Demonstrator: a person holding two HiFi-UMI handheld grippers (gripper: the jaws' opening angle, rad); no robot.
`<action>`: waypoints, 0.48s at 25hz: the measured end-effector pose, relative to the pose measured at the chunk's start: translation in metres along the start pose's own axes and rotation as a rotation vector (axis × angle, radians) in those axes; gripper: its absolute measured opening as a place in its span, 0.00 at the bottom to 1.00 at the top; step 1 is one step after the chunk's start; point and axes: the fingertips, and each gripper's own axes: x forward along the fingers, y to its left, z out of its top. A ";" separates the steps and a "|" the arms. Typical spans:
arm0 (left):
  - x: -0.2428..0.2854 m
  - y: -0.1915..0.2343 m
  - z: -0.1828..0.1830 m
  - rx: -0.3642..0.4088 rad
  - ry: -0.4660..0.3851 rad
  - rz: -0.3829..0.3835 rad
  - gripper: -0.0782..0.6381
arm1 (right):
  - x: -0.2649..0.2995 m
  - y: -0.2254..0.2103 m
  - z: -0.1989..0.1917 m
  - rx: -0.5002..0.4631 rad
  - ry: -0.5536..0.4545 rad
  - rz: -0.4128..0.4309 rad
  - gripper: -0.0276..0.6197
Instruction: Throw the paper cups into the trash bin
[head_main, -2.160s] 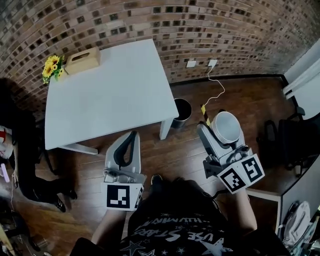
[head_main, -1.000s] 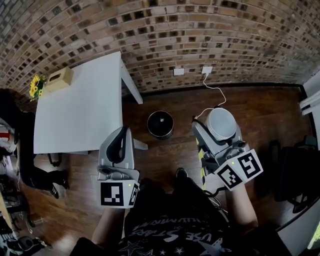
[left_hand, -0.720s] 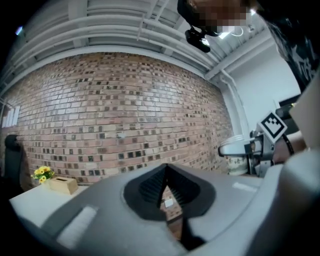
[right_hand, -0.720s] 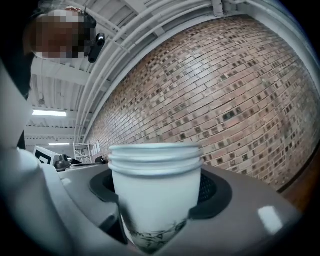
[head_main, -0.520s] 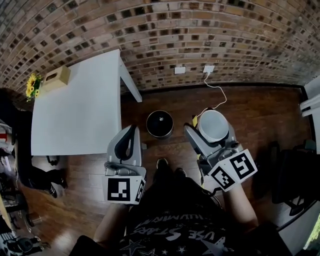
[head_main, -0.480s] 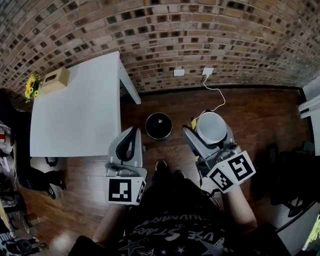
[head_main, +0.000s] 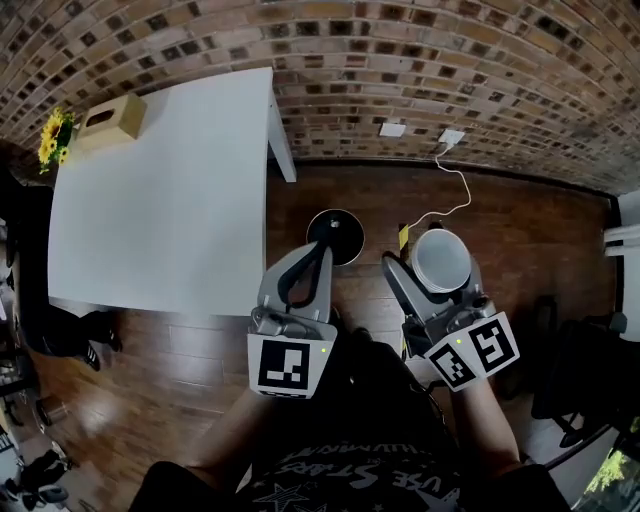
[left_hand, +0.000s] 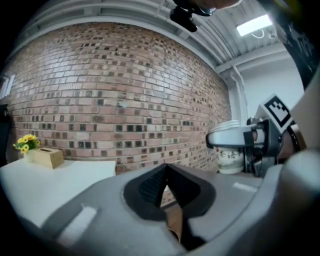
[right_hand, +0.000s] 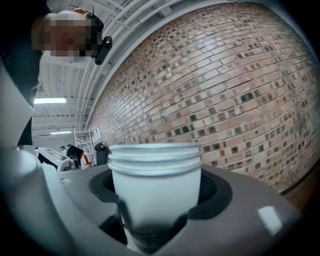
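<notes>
A stack of white paper cups (head_main: 442, 262) stands upright between my right gripper's (head_main: 432, 268) jaws, which are shut on it. The right gripper view shows the cups (right_hand: 155, 182) filling the jaws, several rims nested at the top. The black round trash bin (head_main: 345, 228) stands on the wooden floor by the table leg, left of the cups. My left gripper (head_main: 321, 250) is shut and empty, its tips over the bin's near edge. From the left gripper (left_hand: 166, 169) view, the cups (left_hand: 230, 156) appear at the right.
A white table (head_main: 160, 190) fills the left, with a tissue box (head_main: 110, 115) and yellow flowers (head_main: 52, 140) at its far corner. A brick wall (head_main: 420, 60) with a socket and white cable (head_main: 458, 185) lies ahead. Dark chairs (head_main: 575, 370) stand at the right.
The head view has shifted, so the table and bin sit further right. Both grippers have come closer to the bin, and the left one's tips now overlap it. The cups stay gripped.
</notes>
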 end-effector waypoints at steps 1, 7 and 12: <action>0.004 0.004 -0.009 -0.009 0.001 -0.006 0.12 | 0.007 -0.001 -0.011 0.001 0.016 -0.006 0.59; 0.041 0.013 -0.088 -0.075 0.119 0.001 0.12 | 0.039 -0.040 -0.086 0.034 0.124 -0.061 0.59; 0.079 0.040 -0.150 -0.127 0.168 0.082 0.12 | 0.077 -0.059 -0.166 0.060 0.208 -0.024 0.59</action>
